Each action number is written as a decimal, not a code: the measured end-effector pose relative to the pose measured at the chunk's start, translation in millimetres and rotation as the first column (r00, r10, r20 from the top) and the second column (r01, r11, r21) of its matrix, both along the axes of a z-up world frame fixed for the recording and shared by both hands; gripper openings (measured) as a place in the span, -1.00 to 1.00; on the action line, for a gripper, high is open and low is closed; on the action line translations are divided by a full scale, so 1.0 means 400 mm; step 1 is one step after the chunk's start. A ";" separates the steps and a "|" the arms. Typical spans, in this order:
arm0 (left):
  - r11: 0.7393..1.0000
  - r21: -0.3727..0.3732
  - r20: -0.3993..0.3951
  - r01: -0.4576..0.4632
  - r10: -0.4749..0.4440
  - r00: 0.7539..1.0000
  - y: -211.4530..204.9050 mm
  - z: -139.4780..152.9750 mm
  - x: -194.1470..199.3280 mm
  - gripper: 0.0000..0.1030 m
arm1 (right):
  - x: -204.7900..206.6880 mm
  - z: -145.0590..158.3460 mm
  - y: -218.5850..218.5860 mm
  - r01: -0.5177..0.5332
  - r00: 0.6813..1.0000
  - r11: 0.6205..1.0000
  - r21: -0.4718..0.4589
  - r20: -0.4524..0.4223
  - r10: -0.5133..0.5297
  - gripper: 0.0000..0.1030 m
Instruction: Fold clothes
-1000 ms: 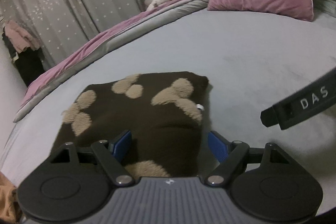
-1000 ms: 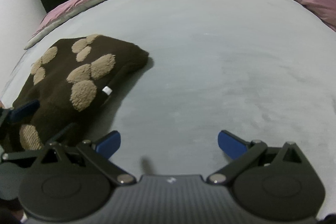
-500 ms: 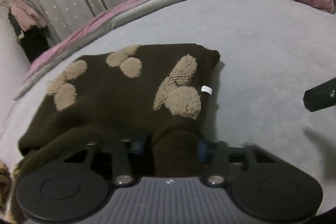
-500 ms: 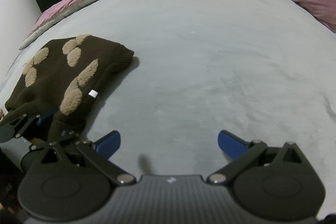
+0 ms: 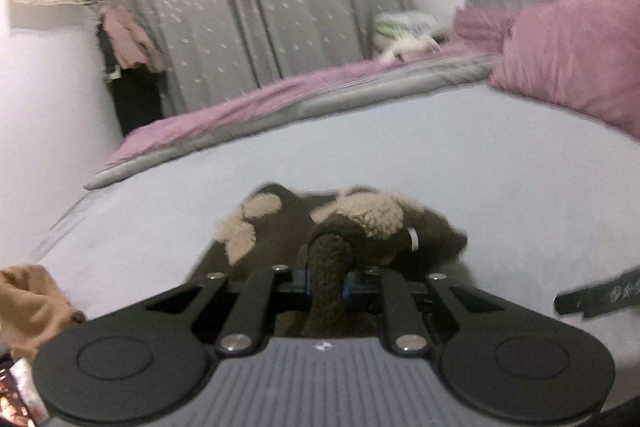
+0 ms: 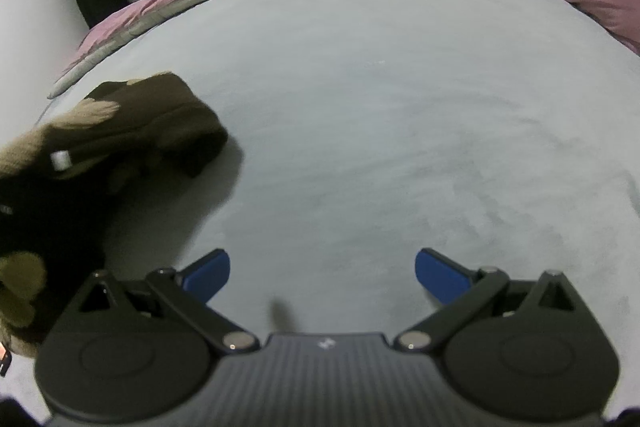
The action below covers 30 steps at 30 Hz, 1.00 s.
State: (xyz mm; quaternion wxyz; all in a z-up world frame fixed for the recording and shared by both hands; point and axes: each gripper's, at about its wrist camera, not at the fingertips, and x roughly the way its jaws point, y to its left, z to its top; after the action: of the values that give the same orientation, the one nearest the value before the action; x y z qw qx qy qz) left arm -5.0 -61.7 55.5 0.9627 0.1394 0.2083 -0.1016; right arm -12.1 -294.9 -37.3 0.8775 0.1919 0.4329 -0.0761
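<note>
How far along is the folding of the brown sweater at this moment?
Partly done: the brown sweater is already a compact bundle on the grey bed. In hand: the left tool is shut on a sweater fold, lifting it. The right tool is open, idle. Left: laying that fold down.

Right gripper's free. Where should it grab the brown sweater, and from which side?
Probably the far corner of the brown sweater, coming in from its right over the bare bed sheet: that folded edge lies free there, while the left gripper pinches the near end. Right gripper is open.
</note>
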 end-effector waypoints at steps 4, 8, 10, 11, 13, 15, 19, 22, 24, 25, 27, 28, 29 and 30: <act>0.999 -0.032 0.041 -0.015 0.016 0.999 0.048 0.075 -0.034 -0.74 | 0.001 0.004 0.022 -0.030 0.999 1.000 0.008 0.019 0.030 1.00; 0.998 -0.059 0.080 -0.022 0.027 0.996 0.091 0.146 -0.066 -0.74 | -0.002 0.013 0.064 -0.092 0.994 0.995 0.036 0.063 0.089 1.00; 0.998 -0.057 0.105 -0.018 0.024 0.994 0.097 0.179 -0.086 -0.74 | -0.004 0.018 0.088 -0.132 0.988 0.989 0.060 0.091 0.127 1.00; 0.998 -0.059 0.114 -0.016 0.023 0.993 0.101 0.193 -0.094 -0.74 | -0.007 0.019 0.102 -0.154 0.984 0.985 0.076 0.104 0.145 1.00; 0.998 -0.065 0.131 -0.012 0.020 0.991 0.108 0.222 -0.111 -0.74 | -0.012 0.021 0.131 -0.195 0.975 0.975 0.104 0.128 0.181 1.00; 0.997 -0.072 0.146 -0.008 0.019 0.989 0.114 0.246 -0.130 -0.74 | -0.017 0.023 0.162 -0.240 0.963 0.964 0.112 0.149 0.223 1.00; 0.995 -0.097 0.170 0.004 0.013 0.985 0.132 0.296 -0.176 -0.74 | -0.023 0.032 0.214 -0.277 0.946 0.958 0.077 0.196 0.258 1.00; 0.993 -0.116 0.182 0.016 0.005 0.983 0.142 0.330 -0.208 -0.75 | -0.020 0.028 0.228 -0.267 0.944 0.959 0.091 0.225 0.241 1.00; 0.991 -0.128 0.180 0.027 -0.004 0.984 0.151 0.347 -0.231 -0.75 | -0.022 0.031 0.236 -0.260 0.938 0.961 0.094 0.259 0.228 1.00; 0.990 -0.135 0.179 0.032 -0.008 0.984 0.157 0.353 -0.242 -0.75 | -0.025 0.035 0.244 -0.258 0.932 0.962 0.085 0.282 0.226 1.00; 0.989 -0.145 0.180 0.034 -0.008 0.984 0.169 0.363 -0.262 -0.74 | -0.031 0.043 0.260 -0.255 0.919 0.965 0.065 0.327 0.220 1.00; 0.988 -0.148 0.181 0.032 -0.005 0.983 0.175 0.366 -0.272 -0.75 | -0.034 0.047 0.269 -0.252 0.911 0.966 0.055 0.350 0.218 1.00; 0.988 -0.154 0.182 0.032 -0.004 0.983 0.182 0.371 -0.281 -0.75 | -0.040 0.053 0.276 -0.237 0.905 0.971 0.033 0.371 0.209 0.99; 0.987 -0.160 0.182 0.032 -0.003 0.983 0.190 0.376 -0.291 -0.75 | -0.046 0.060 0.284 -0.218 0.899 0.976 0.007 0.391 0.198 0.98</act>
State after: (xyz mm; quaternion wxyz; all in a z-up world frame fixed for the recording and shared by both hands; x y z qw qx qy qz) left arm -121.4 14.1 205.8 0.9849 0.0713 0.1095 -0.1136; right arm -30.5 -181.3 -13.3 0.9437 0.1779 0.2705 0.0685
